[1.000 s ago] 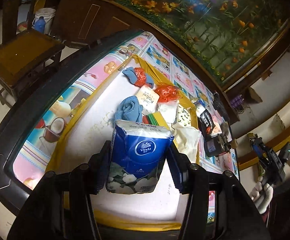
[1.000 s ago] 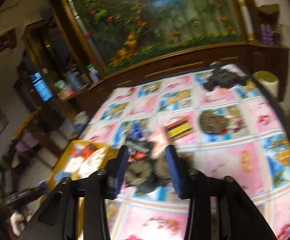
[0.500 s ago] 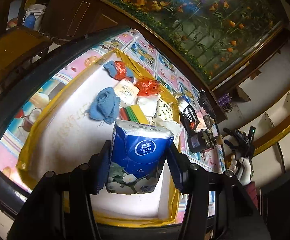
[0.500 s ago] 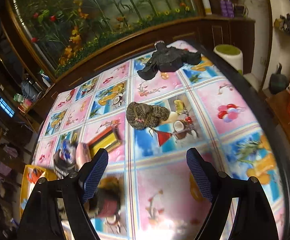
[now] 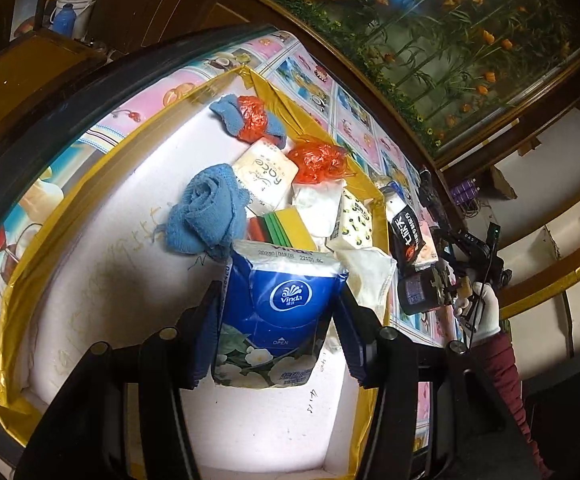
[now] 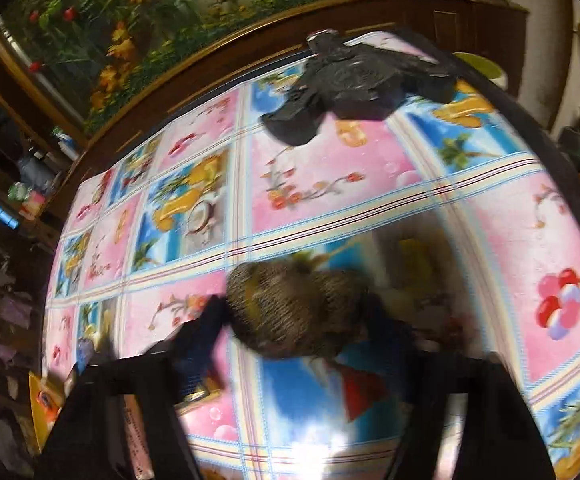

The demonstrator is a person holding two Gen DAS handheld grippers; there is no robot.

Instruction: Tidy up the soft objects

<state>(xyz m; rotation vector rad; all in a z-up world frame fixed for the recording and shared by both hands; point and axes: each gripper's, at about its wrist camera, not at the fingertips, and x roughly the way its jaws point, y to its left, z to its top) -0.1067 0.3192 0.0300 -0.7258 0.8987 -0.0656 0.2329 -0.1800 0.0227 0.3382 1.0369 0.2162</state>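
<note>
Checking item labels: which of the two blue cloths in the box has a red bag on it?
The far blue cloth, by the box's far corner; the nearer rolled cloth is bare.

The right claw [image 6: 294, 320] has swung away from the cluttered left part of the worktop [image 6: 490, 216], where a second ago it hung over a dark packet and a striped sponge, and now sits low over the brown speckled cloth bundle [image 6: 290, 312]. Its jaws spread wide half a second ago and have just been closing, with the bundle between them; blur hides whether the pads touch it. The left claw [image 5: 276, 312] has edged further over the yellow-edged white box [image 5: 90, 288], so more of the floor shows.
</note>
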